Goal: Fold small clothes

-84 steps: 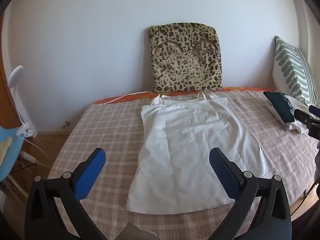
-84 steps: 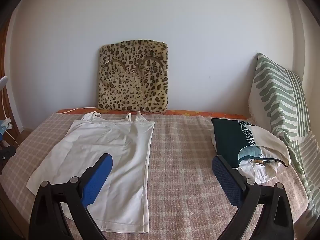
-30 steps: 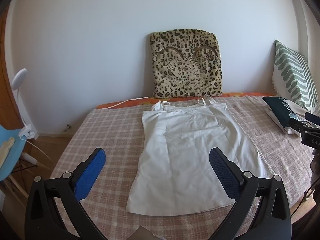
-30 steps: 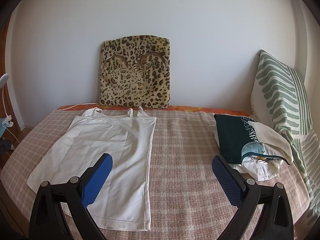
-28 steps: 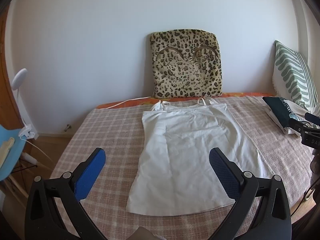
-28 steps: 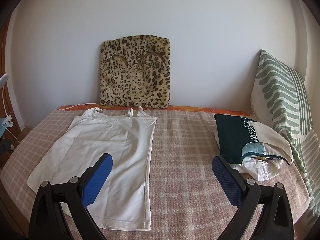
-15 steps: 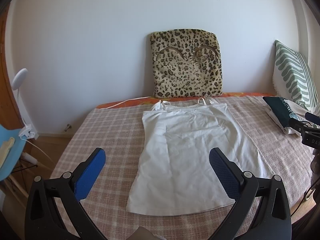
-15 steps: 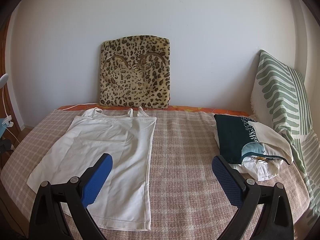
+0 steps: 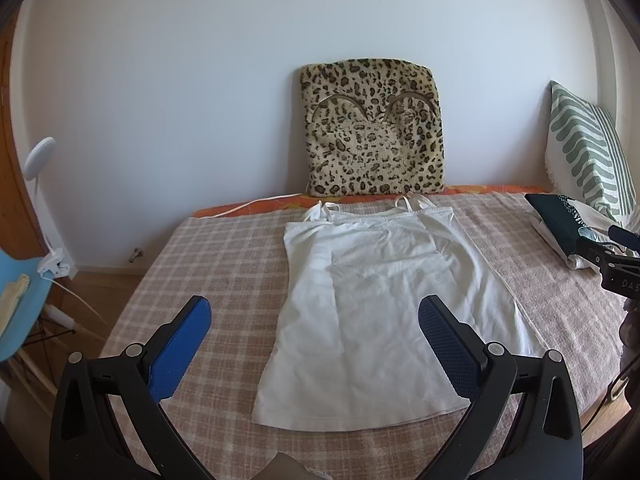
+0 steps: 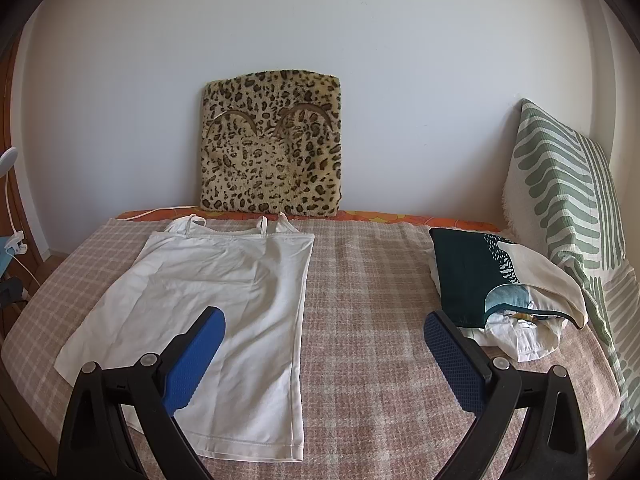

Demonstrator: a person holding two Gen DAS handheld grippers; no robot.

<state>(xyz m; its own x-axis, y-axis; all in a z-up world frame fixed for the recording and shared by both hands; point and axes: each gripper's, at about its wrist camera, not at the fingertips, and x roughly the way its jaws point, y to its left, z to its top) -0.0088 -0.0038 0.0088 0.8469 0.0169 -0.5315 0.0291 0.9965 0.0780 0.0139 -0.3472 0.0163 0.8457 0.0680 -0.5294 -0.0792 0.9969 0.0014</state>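
**Camisole laid flat, fold not started**

Bed with a pink-beige checked blanket [image 9: 224, 264] fills the lower half of both views, plain white wall behind. White thin-strap cotton camisole [image 9: 376, 300] lies spread flat at frame centre in the left wrist view, straps toward the leopard-print square cushion [image 9: 372, 128] leaning on the wall, hem toward the camera. Right wrist view has it lower left, with a pile of dark green and cream folded clothes [image 10: 496, 284] at right, beside the green-and-white striped pillow [image 10: 568, 200].

Left claw [image 9: 316, 332] spread wide, holding nothing, above the hem end. Right claw [image 10: 320, 340] also spread wide and empty, just right of the camisole's edge.

Step in hand, as judged: pre-grasp, garment flattened, no fold made. Next move likely calls for each claw to drop to a corner or side edge, pinch only the fabric and not the blanket, then carry it across. Thin cloth, may slip or bunch.
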